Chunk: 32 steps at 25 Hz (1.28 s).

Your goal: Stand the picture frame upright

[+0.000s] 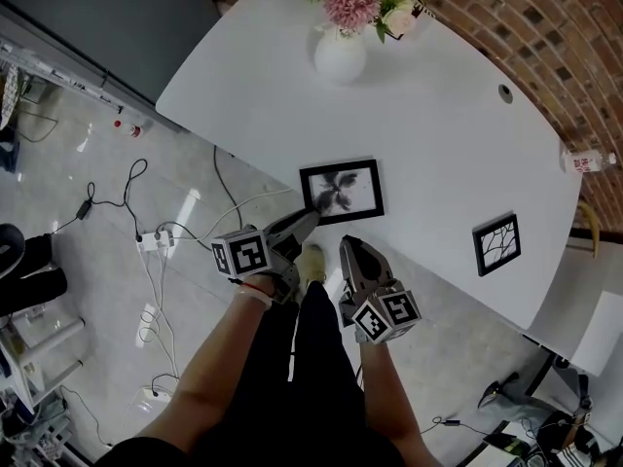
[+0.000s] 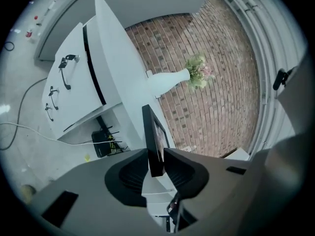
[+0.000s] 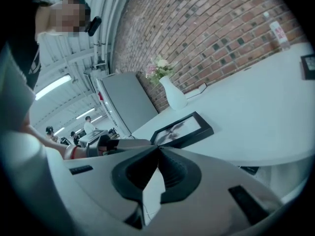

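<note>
At near edge of white table (image 1: 438, 115), left gripper (image 1: 310, 220) pinches flat-lying black rectangular picture frame (image 1: 341, 191); right gripper (image 1: 348, 251) jaws pressed together, empty. Grab step imo; next: tilt upright.

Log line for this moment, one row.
left gripper: shut on picture frame | picture frame: flat on table | right gripper: shut, empty

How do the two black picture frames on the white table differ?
The black picture frame with the dark flower-like print is larger than the black frame with the branching-line pattern. The flower-print frame has its near corner between the jaws of the left tool; the line-pattern frame is touched by nothing. Both are black-rimmed, on the white table.
</note>
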Motion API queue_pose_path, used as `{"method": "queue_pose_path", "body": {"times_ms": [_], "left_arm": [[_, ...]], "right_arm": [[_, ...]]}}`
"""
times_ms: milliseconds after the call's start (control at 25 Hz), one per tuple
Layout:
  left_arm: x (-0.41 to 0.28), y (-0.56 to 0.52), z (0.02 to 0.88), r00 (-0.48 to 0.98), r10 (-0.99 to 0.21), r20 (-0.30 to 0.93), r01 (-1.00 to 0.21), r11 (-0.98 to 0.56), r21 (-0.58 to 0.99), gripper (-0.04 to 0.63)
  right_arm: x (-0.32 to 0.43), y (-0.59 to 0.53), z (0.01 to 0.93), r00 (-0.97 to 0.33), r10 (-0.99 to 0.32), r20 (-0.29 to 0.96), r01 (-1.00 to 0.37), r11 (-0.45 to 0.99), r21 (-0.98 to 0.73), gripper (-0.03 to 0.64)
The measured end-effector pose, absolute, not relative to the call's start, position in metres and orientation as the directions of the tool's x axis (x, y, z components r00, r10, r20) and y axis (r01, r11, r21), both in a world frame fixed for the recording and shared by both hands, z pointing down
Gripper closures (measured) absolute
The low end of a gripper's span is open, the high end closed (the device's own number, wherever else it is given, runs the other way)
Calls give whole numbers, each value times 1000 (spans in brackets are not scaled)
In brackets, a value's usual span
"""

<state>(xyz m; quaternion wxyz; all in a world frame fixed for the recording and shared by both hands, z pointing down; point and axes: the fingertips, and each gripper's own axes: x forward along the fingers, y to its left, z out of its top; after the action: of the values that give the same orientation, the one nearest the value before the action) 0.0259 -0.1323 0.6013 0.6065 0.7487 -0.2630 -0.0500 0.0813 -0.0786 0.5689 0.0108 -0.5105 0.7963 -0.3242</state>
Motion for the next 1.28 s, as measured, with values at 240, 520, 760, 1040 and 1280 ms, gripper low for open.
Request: {"method": "queue_pose_path", "body": {"times_ms": [240, 520, 760, 1040, 1280], "left_arm": [[10, -121, 602, 850, -471, 236, -318, -103, 942, 497], [-2, -107, 602, 858, -468, 213, -288, -95, 953, 502], [-9, -95, 601, 865, -462, 197, -265, -87, 960, 509], [-15, -81, 605, 884, -430, 184, -233, -63, 970, 511], [-19, -66, 607, 905, -389, 170, -209, -58, 976, 517]], "right_arm": [[79, -78, 583, -459, -824, 332, -741, 150, -654, 574], [68, -81, 593, -456, -838, 299, -589, 32, -808, 469], [66, -84, 598, -424, -858, 291, -495, -50, -867, 454], [65, -87, 603, -380, -889, 257, -365, -111, -924, 456], [60, -87, 607, -370, -897, 240, -315, -122, -941, 509]]}}
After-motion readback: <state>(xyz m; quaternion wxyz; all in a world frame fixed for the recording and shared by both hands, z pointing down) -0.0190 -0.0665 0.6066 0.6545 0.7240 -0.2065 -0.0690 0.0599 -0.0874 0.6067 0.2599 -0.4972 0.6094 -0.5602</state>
